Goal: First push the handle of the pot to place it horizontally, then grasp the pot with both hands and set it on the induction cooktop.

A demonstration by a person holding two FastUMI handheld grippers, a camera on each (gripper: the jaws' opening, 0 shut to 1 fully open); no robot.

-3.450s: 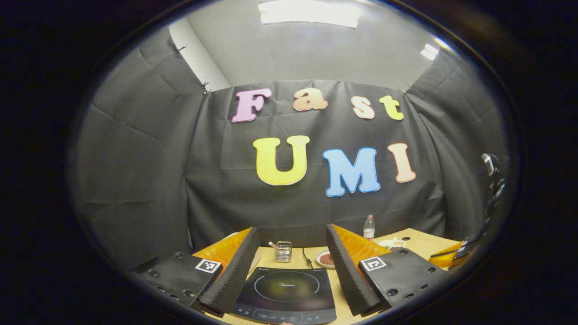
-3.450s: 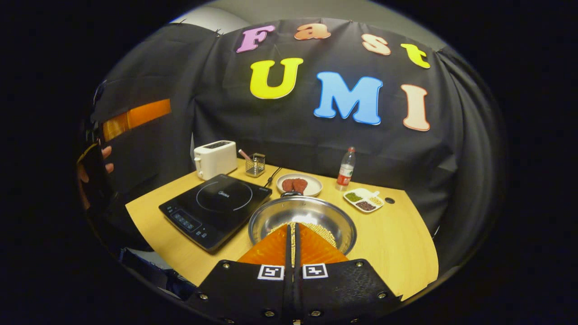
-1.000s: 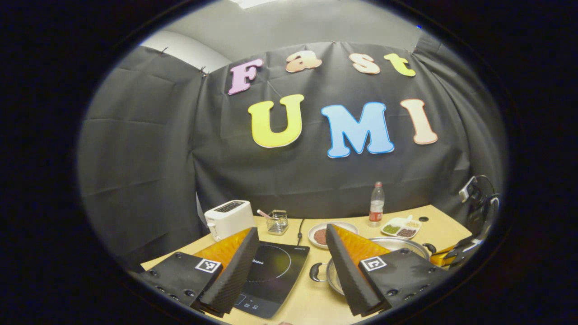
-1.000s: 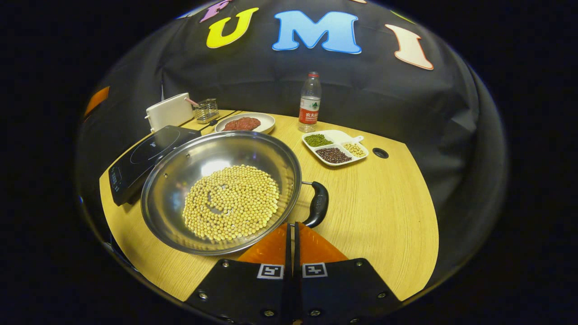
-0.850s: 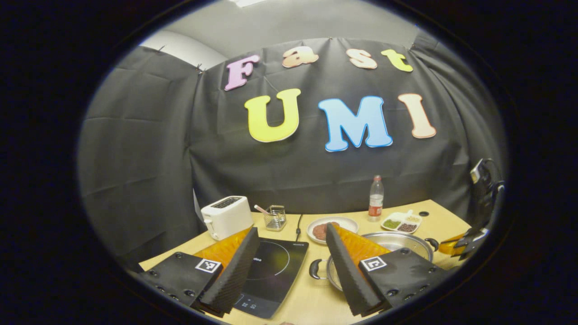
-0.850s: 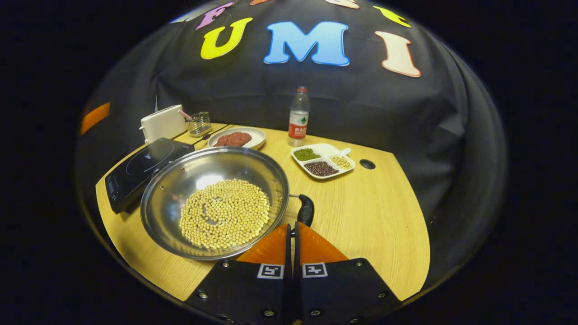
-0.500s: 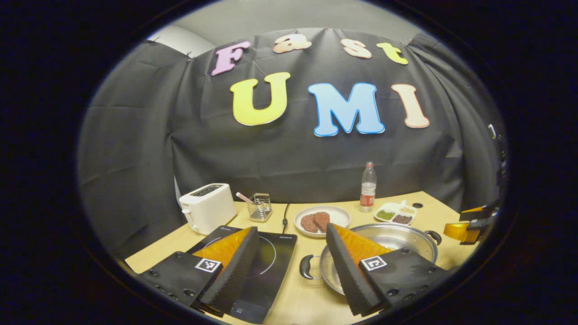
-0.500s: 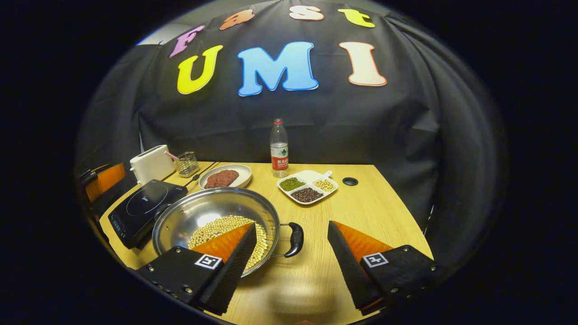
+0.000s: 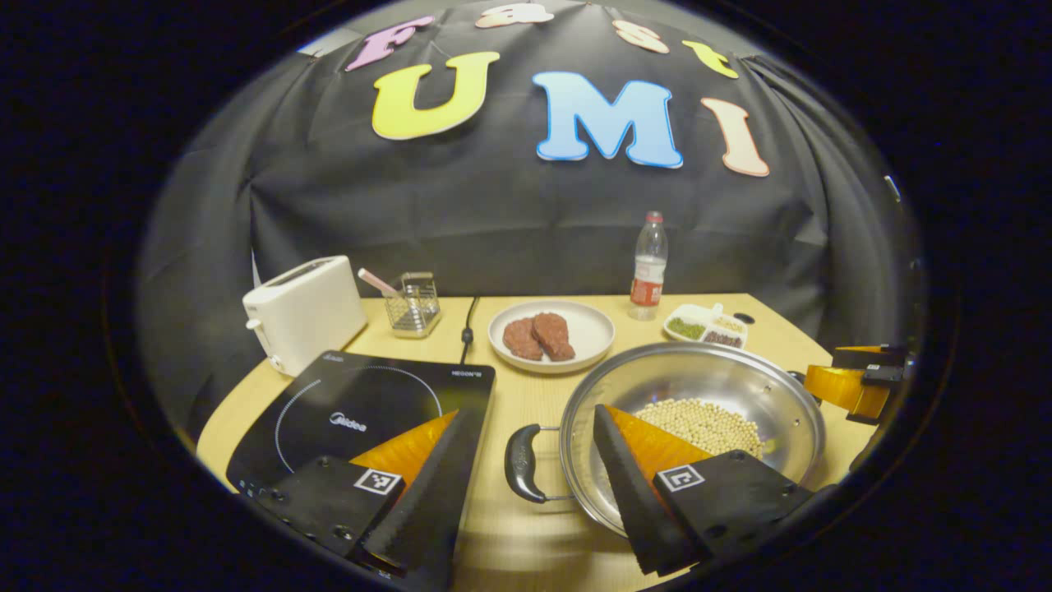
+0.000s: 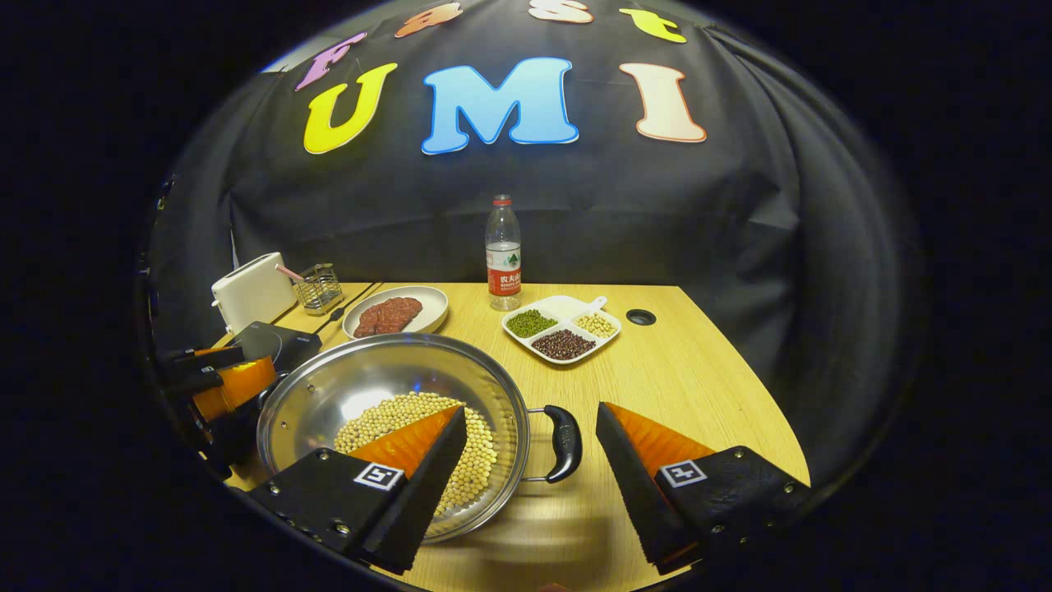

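Now the pot [image 9: 699, 395] of beans sits on the table [image 10: 699, 370], at 3 o'clock of the induction cooktop [image 9: 362, 407]. Each spread claw straddles a side handle: left claw [image 9: 526, 485], right claw [image 10: 530, 473], neither touching.
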